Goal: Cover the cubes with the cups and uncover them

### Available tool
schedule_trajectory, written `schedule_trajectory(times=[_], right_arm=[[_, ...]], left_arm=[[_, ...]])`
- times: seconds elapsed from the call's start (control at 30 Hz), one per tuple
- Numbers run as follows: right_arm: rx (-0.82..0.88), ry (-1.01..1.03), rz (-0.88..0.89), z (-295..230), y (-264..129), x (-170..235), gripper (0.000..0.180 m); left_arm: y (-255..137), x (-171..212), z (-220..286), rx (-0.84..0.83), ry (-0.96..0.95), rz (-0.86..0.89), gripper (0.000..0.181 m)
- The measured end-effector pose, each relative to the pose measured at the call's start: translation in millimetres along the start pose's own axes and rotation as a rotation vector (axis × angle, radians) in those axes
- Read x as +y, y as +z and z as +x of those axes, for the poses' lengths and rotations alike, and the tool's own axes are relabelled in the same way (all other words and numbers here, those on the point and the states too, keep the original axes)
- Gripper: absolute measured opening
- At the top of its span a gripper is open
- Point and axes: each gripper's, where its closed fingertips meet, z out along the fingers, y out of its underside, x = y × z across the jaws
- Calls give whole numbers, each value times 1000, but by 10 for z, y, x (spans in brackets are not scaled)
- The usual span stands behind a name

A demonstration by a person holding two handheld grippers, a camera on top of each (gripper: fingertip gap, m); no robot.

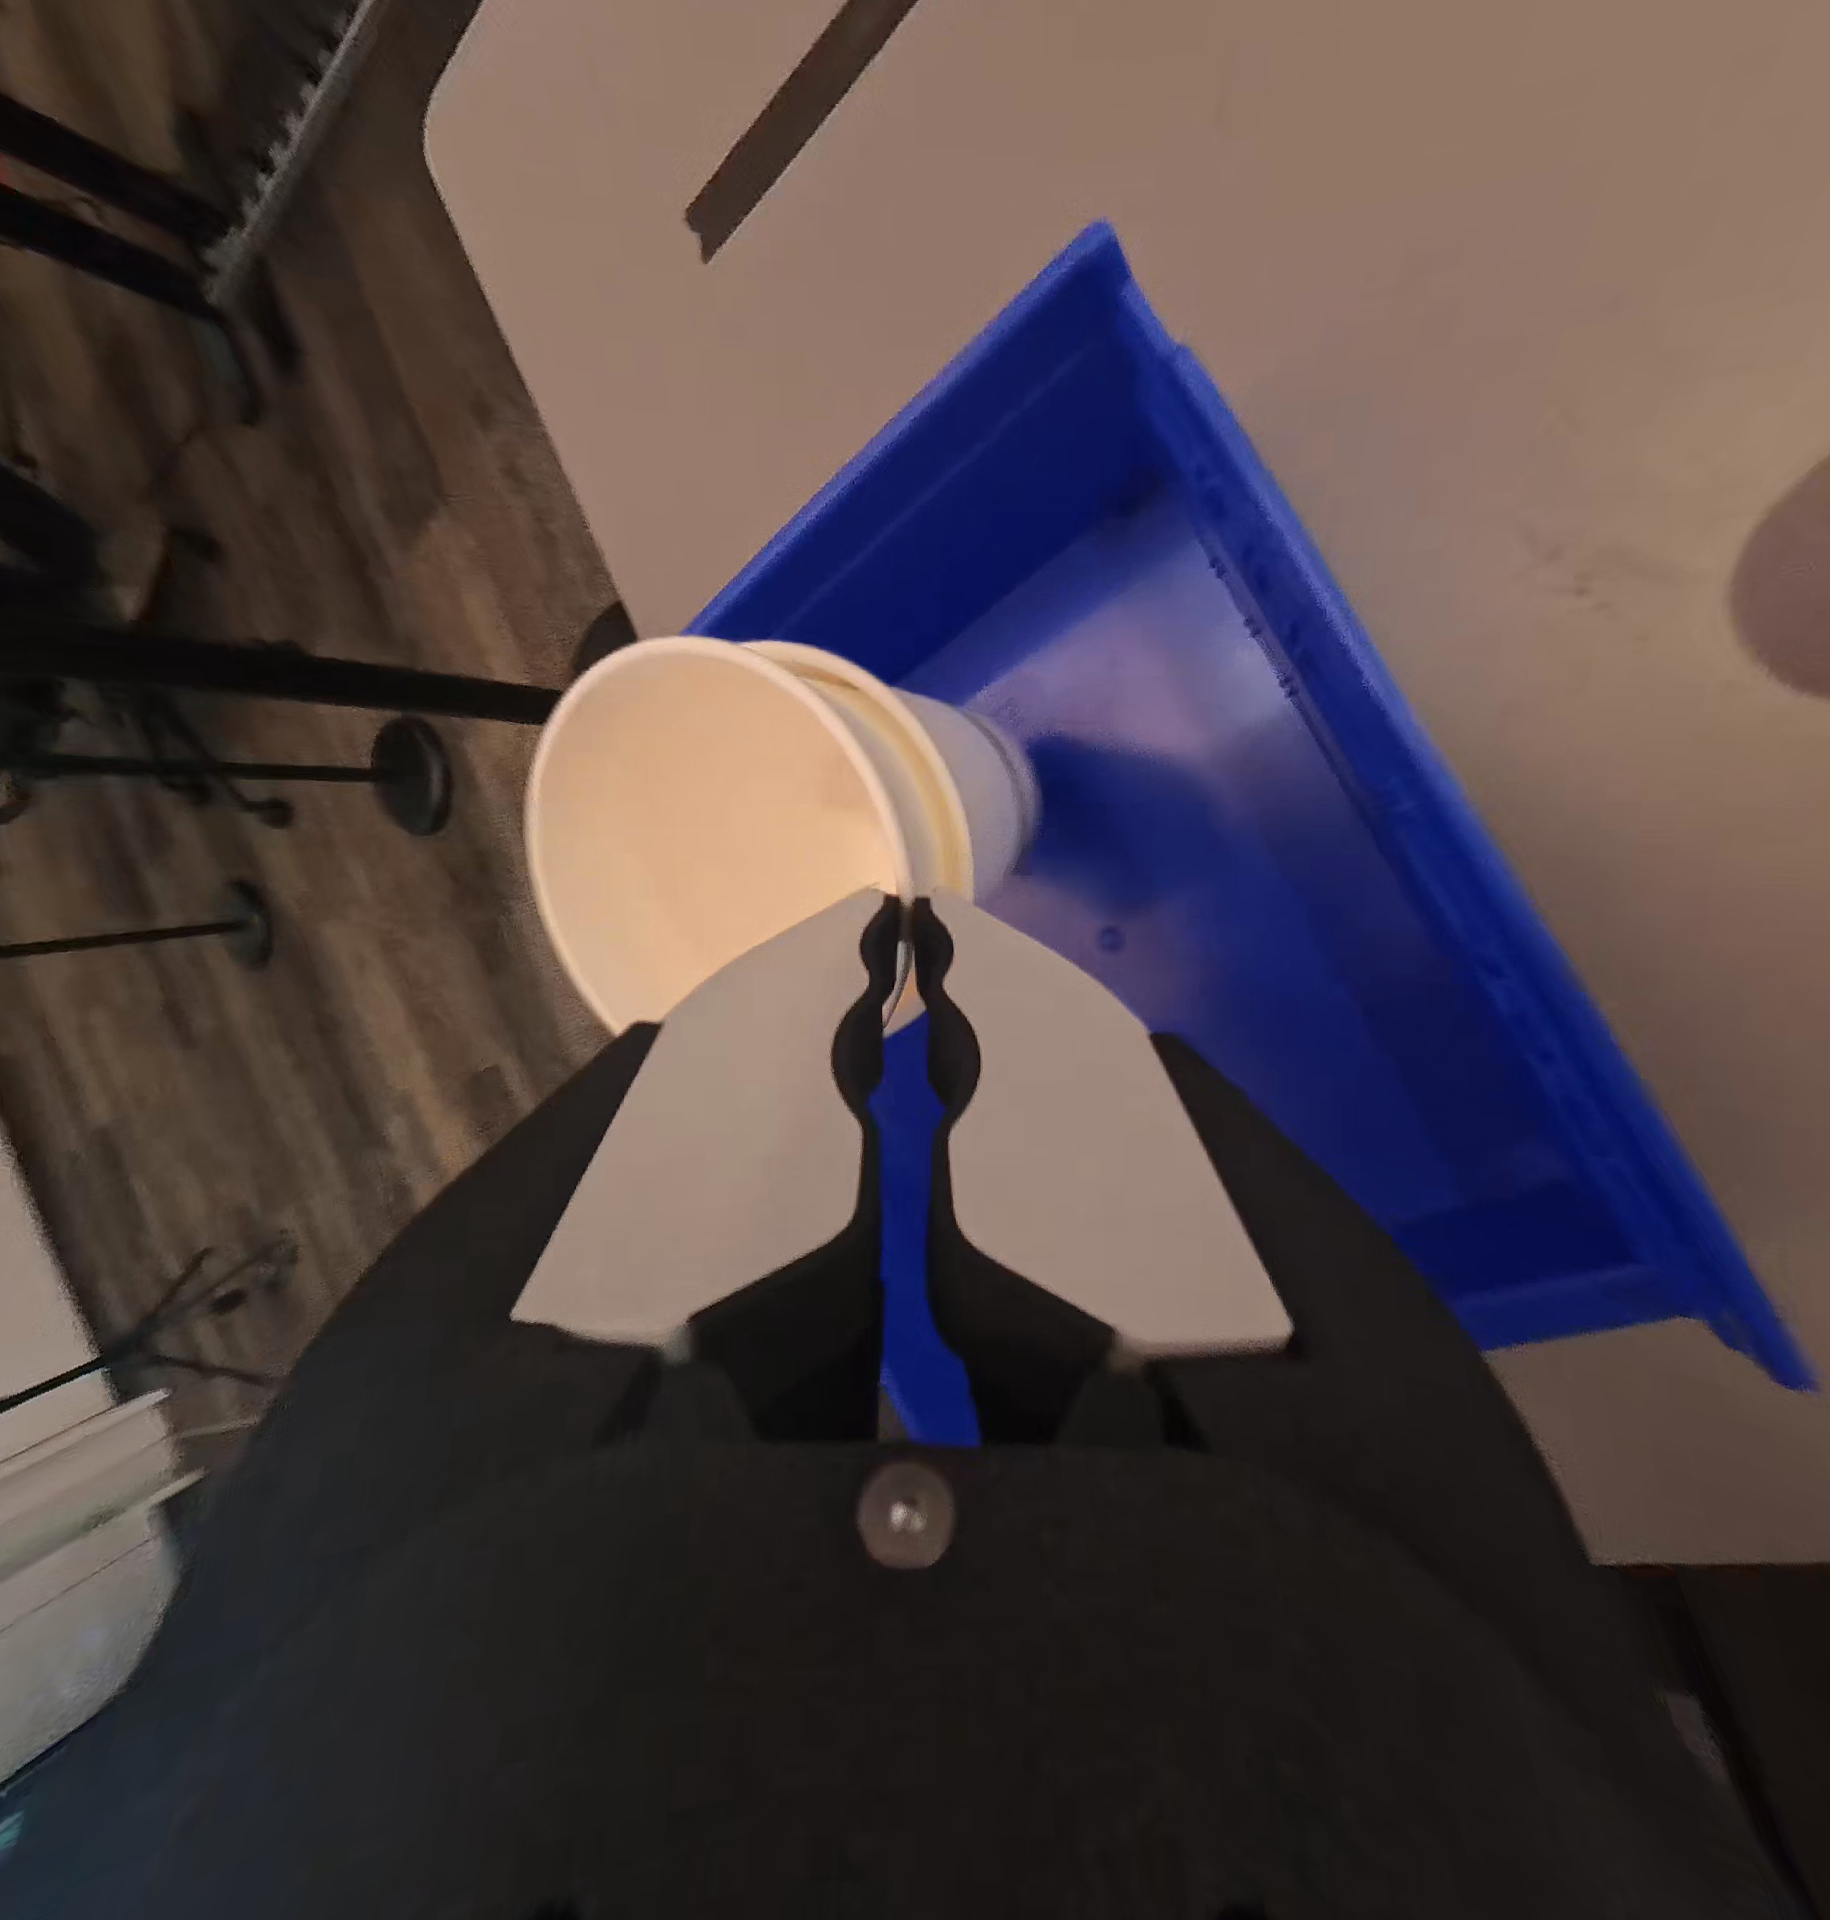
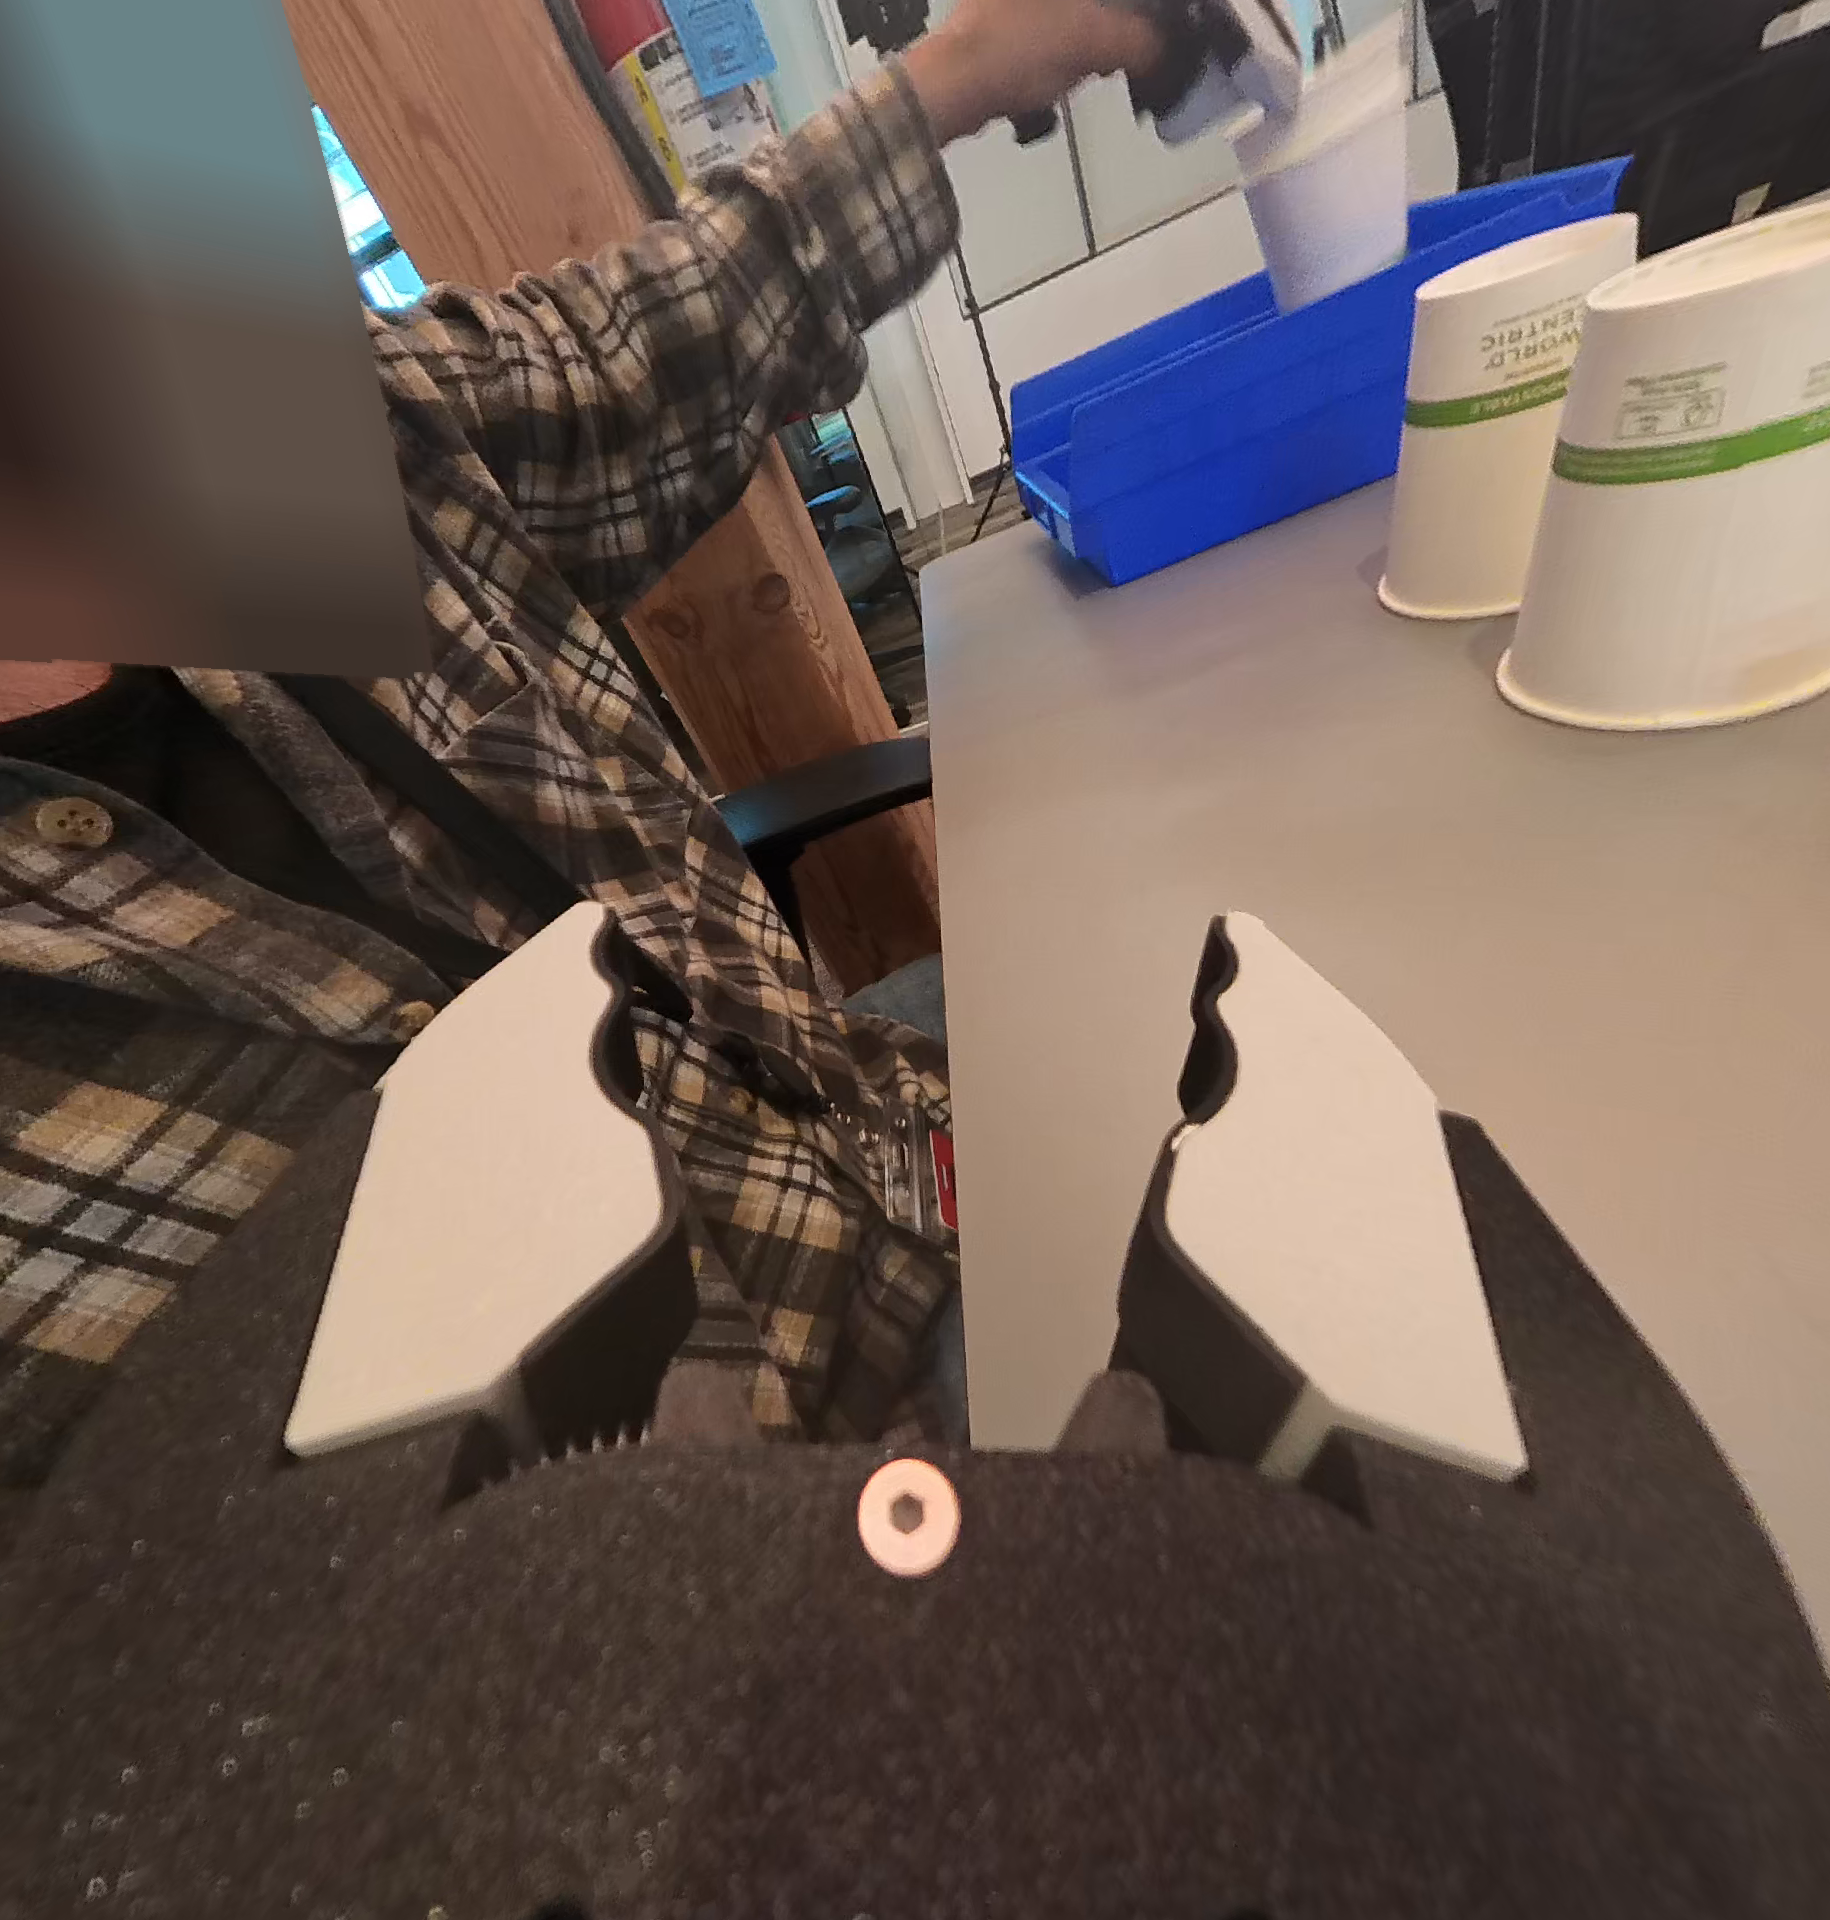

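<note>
My left gripper (image 1: 909,909) is shut on the rim of a stack of nested white paper cups (image 1: 724,821), held over the blue bin (image 1: 1306,831). The same stack (image 2: 1326,218) shows far off in the right wrist view, held over the bin (image 2: 1254,405). My right gripper (image 2: 911,987) is open and empty at the near edge of the grey table (image 2: 1306,883). Two white cups with green bands stand upside down on the table, one nearer (image 2: 1700,520) and one behind it (image 2: 1493,436). No cubes are in view.
The bin looks empty inside. A person in a plaid shirt (image 2: 578,416) sits at the table's left edge, with a wooden post (image 2: 765,675) behind. Dark stand legs (image 1: 215,675) rest on the wood floor beyond the table. A dark tape strip (image 1: 786,125) lies on the table.
</note>
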Motion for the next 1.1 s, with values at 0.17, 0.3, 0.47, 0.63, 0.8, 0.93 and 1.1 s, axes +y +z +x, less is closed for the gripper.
schedule_trajectory(times=[0.17,0.3,0.47,0.63,0.8,0.93,1.1], right_arm=[[-6,-2,3,-6,18,-2,102],[9,-2,0,1,-26,-22,102],[-2,-11,1,11,23,-61,102],[-14,-15,3,-2,74,-62,103],[16,-25,54,16,18,-160,103],[81,-42,161,119,-37,-345,107],[218,-94,368,420,-58,-809,111]], left_arm=[[283,209,104,60,-17,-92,2],[246,185,65,44,-10,-91,2],[-58,-25,-72,-12,5,-40,2],[-396,-170,-227,-60,-12,14,2],[-859,-410,-284,14,-151,202,3],[-1274,-722,-13,210,-258,425,2],[-1569,-1111,701,445,-241,629,2]])
